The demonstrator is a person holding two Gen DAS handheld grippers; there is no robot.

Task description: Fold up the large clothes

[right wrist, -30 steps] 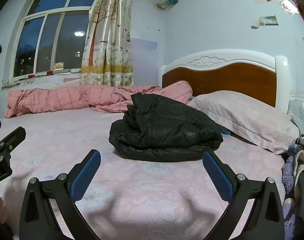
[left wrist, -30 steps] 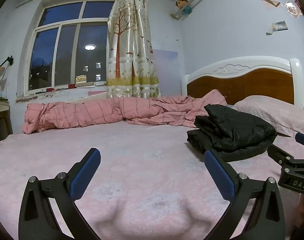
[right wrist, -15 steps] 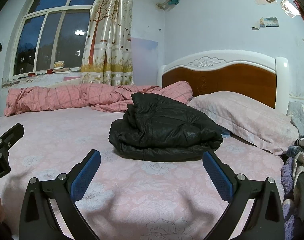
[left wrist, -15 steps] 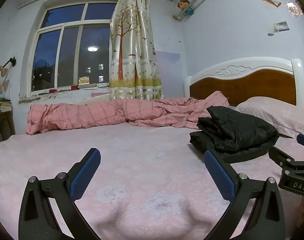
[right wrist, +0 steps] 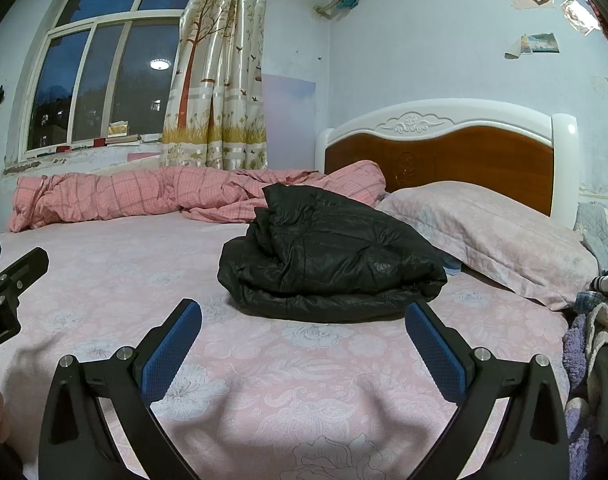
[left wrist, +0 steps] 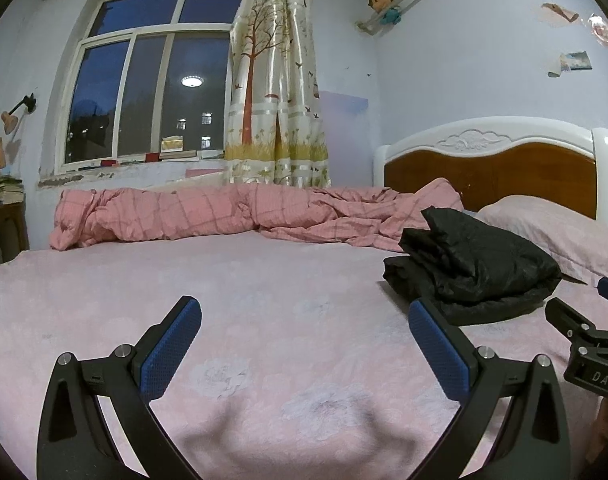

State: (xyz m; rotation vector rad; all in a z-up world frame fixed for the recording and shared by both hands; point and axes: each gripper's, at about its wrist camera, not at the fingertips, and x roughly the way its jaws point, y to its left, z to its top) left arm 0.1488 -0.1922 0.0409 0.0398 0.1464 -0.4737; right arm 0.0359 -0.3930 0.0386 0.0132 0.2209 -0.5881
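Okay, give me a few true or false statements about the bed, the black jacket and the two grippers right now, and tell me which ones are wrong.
1. The black jacket lies bundled on the pink bedsheet. True.
2. The right gripper is shut on the jacket. False: its fingers are spread open, short of the jacket, holding nothing.
3. The left gripper is open and empty. True.
4. The jacket lies on top of the pillow. False: it lies beside the pillow, on the sheet.
5. A pink checked quilt lies bunched below the window. True.

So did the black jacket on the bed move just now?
No. The black jacket sits in the same spot beside the pillow, in front of the pink quilt. Only the camera shifted slightly.
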